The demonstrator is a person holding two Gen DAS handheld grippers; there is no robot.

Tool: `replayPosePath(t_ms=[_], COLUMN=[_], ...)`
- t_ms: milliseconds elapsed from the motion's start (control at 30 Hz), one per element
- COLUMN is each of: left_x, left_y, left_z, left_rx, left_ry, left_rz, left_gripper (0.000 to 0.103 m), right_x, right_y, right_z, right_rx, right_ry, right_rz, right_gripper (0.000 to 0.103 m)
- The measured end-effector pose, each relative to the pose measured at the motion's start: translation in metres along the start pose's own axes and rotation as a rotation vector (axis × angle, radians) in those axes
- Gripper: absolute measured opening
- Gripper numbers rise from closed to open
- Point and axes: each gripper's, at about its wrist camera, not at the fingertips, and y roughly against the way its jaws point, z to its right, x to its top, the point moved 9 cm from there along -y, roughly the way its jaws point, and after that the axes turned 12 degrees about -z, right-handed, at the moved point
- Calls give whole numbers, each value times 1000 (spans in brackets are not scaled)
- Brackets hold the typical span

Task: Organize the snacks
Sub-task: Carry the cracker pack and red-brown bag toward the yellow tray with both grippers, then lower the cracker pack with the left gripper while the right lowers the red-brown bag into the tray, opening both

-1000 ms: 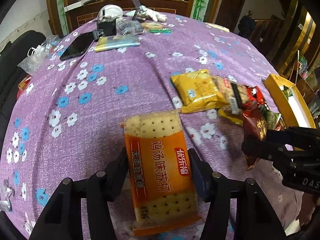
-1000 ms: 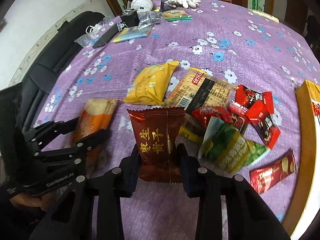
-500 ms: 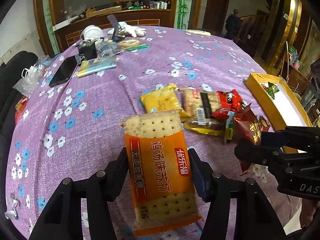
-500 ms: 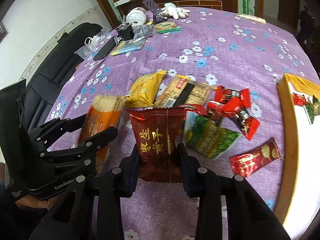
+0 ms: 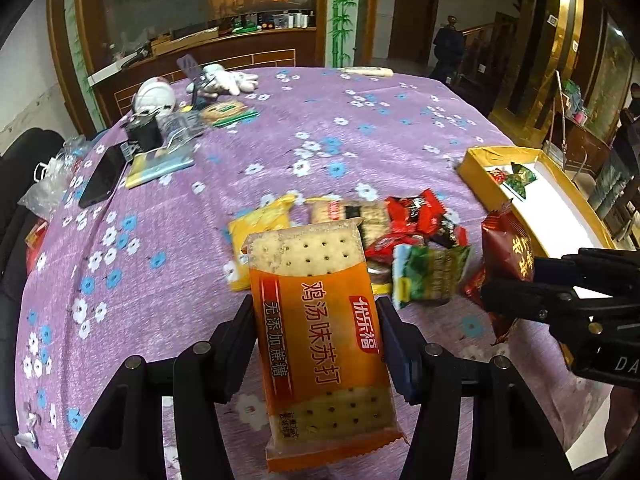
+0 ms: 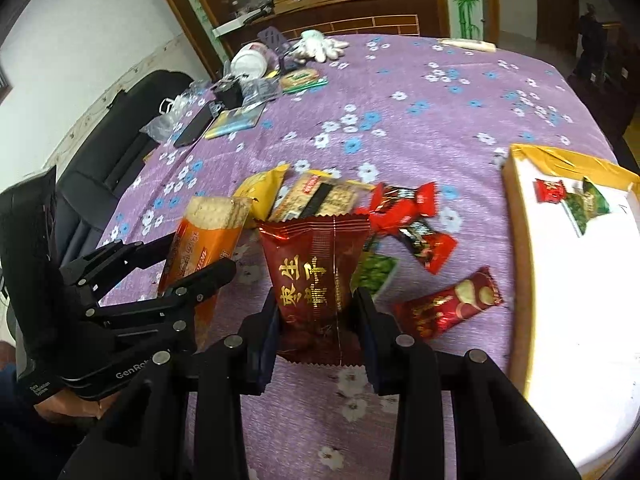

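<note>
Table (image 5: pixel 280 140) in purple flowered cloth carries a yellow box (image 6: pixel 520 264) at the right and loose snacks mid-table. Left gripper (image 5: pixel 316 332) fingers clamp an orange cracker pack (image 5: pixel 320 320) above the cloth; right gripper (image 6: pixel 316 320) fingers pinch a dark red packet (image 6: pixel 314 276).

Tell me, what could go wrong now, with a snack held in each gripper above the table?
The orange cracker pack sticks far out of the left gripper, so it might swing or slip. The dark red packet in the right gripper is glossy and could slide out before reaching the yellow box.
</note>
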Motion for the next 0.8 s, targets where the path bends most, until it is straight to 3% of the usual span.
replayPosePath(t_ms=[800], left_x=[34], left_y=[-2], left_z=[108], left_rx=[-58], left_ry=[-154], left_rz=[20], left_gripper=[61], right_x=[-29], right_y=[53], right_z=[111], right_rx=[-13], right_ry=[-227], right_rz=[80], right_gripper=[34])
